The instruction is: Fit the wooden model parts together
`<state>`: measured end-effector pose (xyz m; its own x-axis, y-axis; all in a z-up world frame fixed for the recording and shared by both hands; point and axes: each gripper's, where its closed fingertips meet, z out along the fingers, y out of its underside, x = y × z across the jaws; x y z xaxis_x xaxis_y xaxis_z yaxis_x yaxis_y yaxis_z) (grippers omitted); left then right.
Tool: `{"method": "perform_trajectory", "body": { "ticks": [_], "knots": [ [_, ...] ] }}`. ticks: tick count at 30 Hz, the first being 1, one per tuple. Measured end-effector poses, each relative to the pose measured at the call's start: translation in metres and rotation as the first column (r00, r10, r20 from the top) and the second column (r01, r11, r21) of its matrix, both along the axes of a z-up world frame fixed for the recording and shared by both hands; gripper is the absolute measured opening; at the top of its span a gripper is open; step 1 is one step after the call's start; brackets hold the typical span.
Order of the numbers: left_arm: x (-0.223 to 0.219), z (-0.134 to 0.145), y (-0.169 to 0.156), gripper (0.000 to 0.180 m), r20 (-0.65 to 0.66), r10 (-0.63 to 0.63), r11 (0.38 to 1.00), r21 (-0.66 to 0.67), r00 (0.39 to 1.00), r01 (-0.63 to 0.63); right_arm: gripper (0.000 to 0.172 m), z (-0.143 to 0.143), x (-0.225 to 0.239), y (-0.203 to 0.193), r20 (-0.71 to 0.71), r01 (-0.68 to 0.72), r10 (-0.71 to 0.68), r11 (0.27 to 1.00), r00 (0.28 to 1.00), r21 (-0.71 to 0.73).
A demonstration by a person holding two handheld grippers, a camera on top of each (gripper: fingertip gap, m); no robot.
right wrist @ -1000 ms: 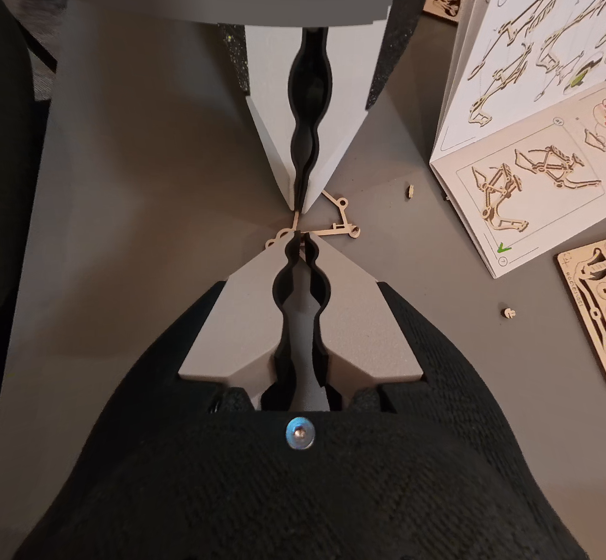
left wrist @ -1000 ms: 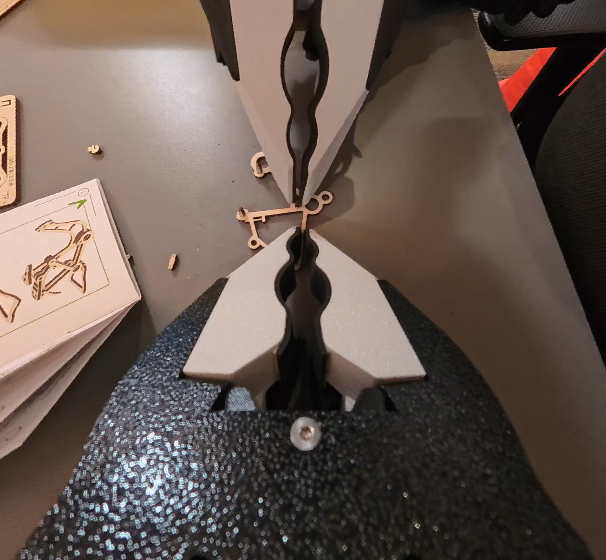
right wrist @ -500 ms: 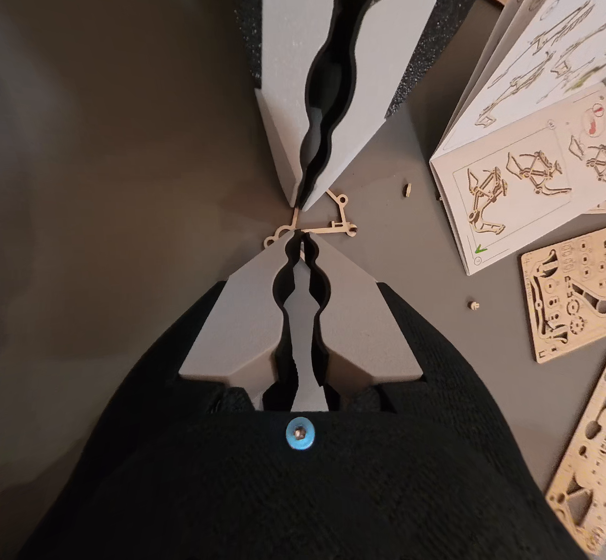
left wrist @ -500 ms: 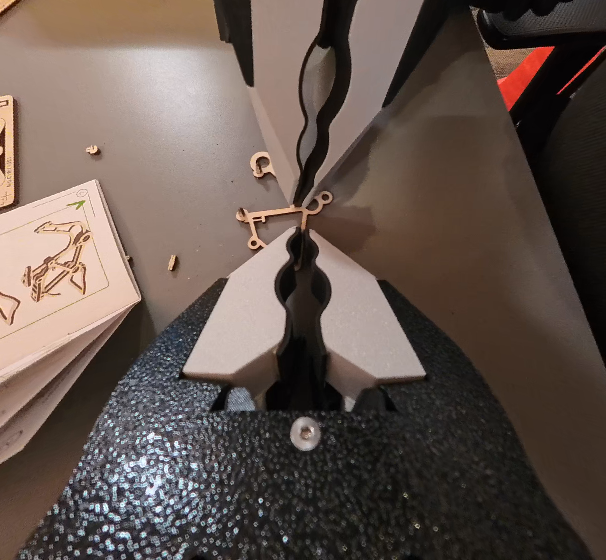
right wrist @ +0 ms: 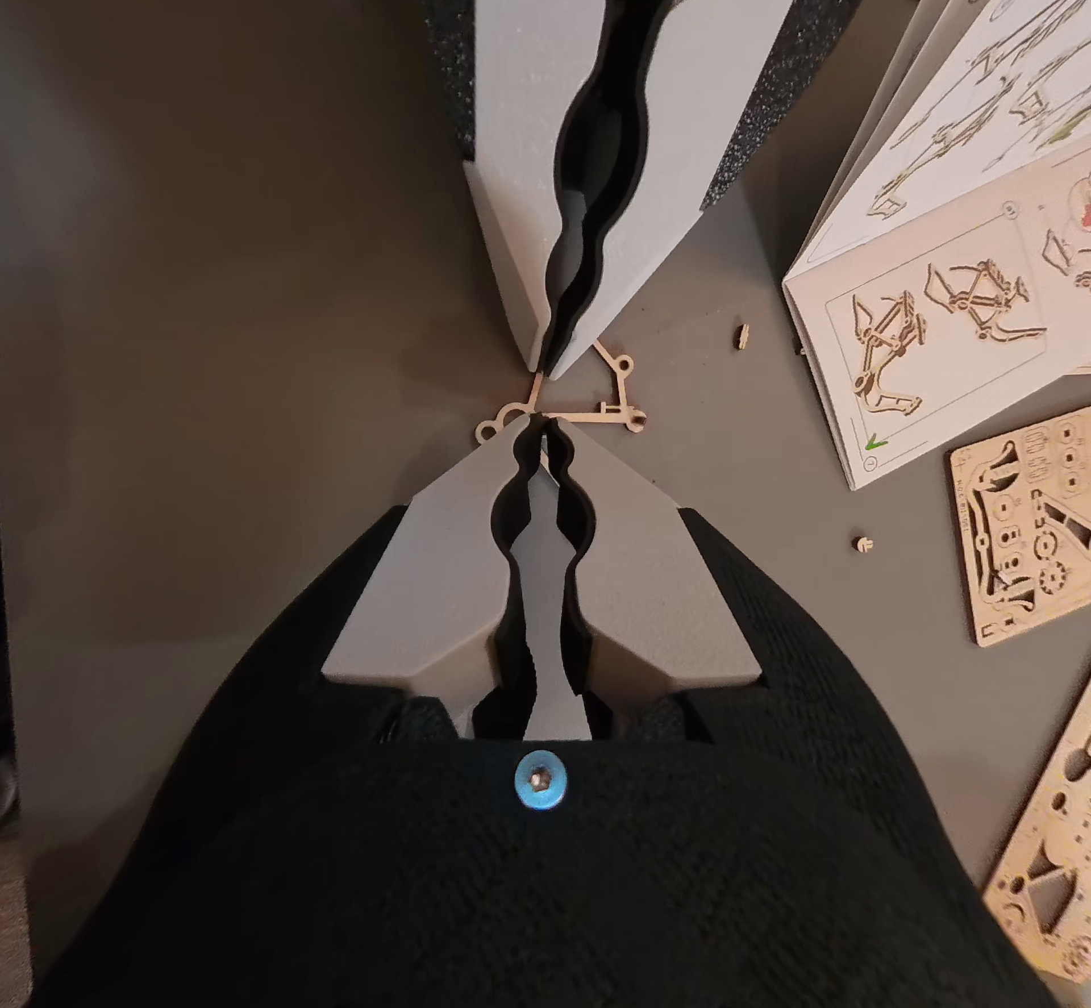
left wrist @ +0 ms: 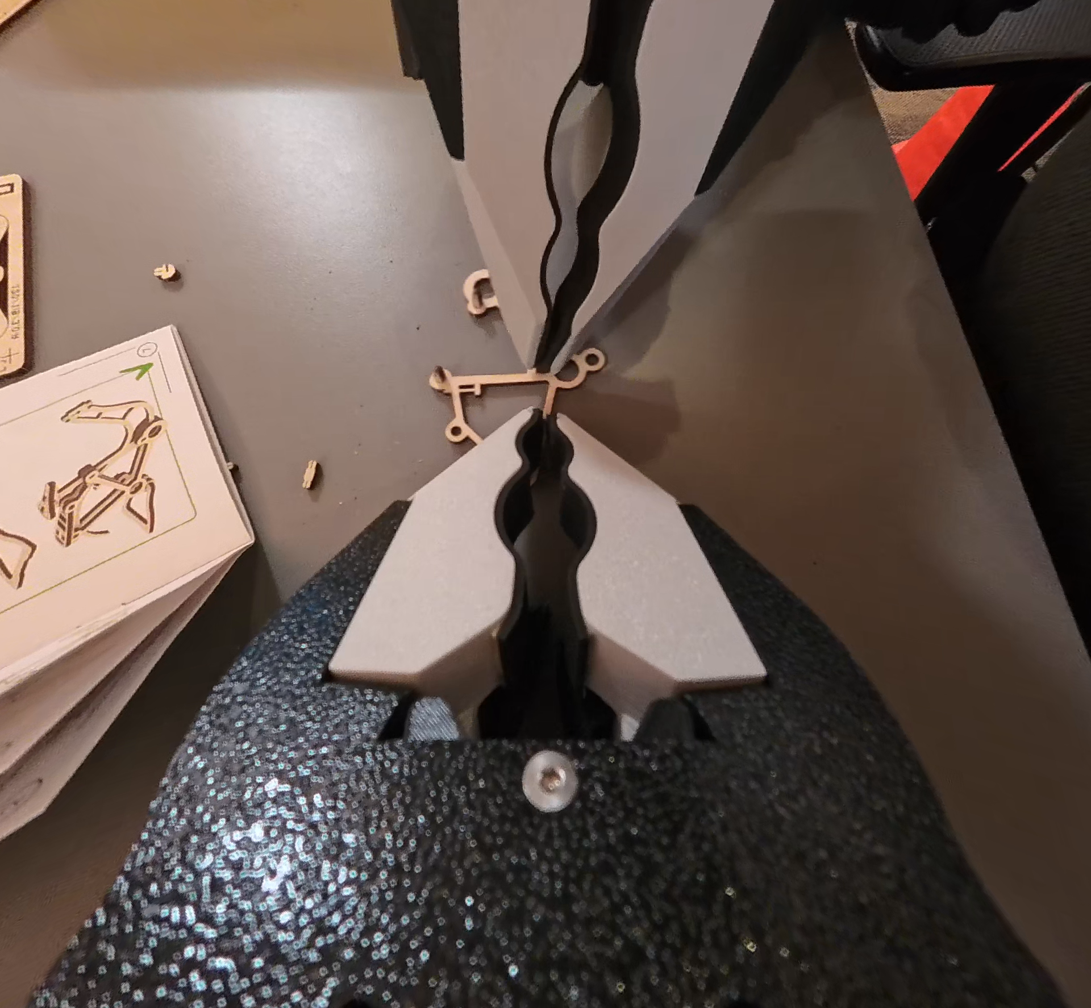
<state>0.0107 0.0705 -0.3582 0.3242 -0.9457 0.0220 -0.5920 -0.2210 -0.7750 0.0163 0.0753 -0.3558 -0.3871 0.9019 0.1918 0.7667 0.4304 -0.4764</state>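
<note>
Claws meet tip to tip: left claw (left wrist: 546, 416) pinched shut on the thin wooden frame piece (left wrist: 502, 380), right claw (right wrist: 538, 419) clamped on its other edge, just above the grey surface (left wrist: 265, 182).

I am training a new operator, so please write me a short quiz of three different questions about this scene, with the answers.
1. True or false: both grippers are closed on the same thin wooden frame.
2. In the left wrist view, the booklet lies on which side of the left gripper? A) left B) right C) behind it
3. Fill in: the small C-shaped part lies loose on the ____, beside the right gripper.

Key: 1 true; 2 A; 3 table.
</note>
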Motion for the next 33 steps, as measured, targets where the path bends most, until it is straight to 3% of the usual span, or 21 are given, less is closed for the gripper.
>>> {"method": "perform_trajectory", "body": {
  "ticks": [5, 14, 21, 24, 33],
  "knots": [
    [-0.0001, -0.0001, 0.0003, 0.000, -0.001, 0.003, 1.000, 0.000, 1.000, -0.003, 0.000, 0.0000, -0.0005, 0.0016, 0.002, 0.002, -0.002, 0.999, 1.000, 0.036],
    [0.0001, 0.0002, 0.0003, 0.000, 0.001, 0.003, 1.000, 0.002, 1.000, -0.003, 0.000, 0.0004, 0.0001, -0.0007, -0.016, 0.015, -0.016, 0.999, 1.000, -0.049],
    [0.0002, 0.0001, 0.0002, 0.000, 0.000, 0.004, 1.000, 0.002, 1.000, -0.004, 0.000, 0.0005, 0.0001, -0.0004, -0.037, 0.024, -0.027, 0.997, 0.999, -0.070],
    [0.0001, 0.0001, 0.0007, 0.000, 0.000, 0.011, 1.000, 0.001, 1.000, -0.011, 0.000, 0.0003, -0.0009, 0.0025, -0.046, 0.018, -0.018, 1.000, 0.999, -0.002],
    [0.0001, 0.0002, 0.0008, 0.000, 0.003, 0.012, 1.000, 0.002, 1.000, -0.012, 0.005, 0.0044, -0.0018, 0.0005, -0.086, 0.020, -0.025, 0.998, 0.996, -0.061]
  ]
}}
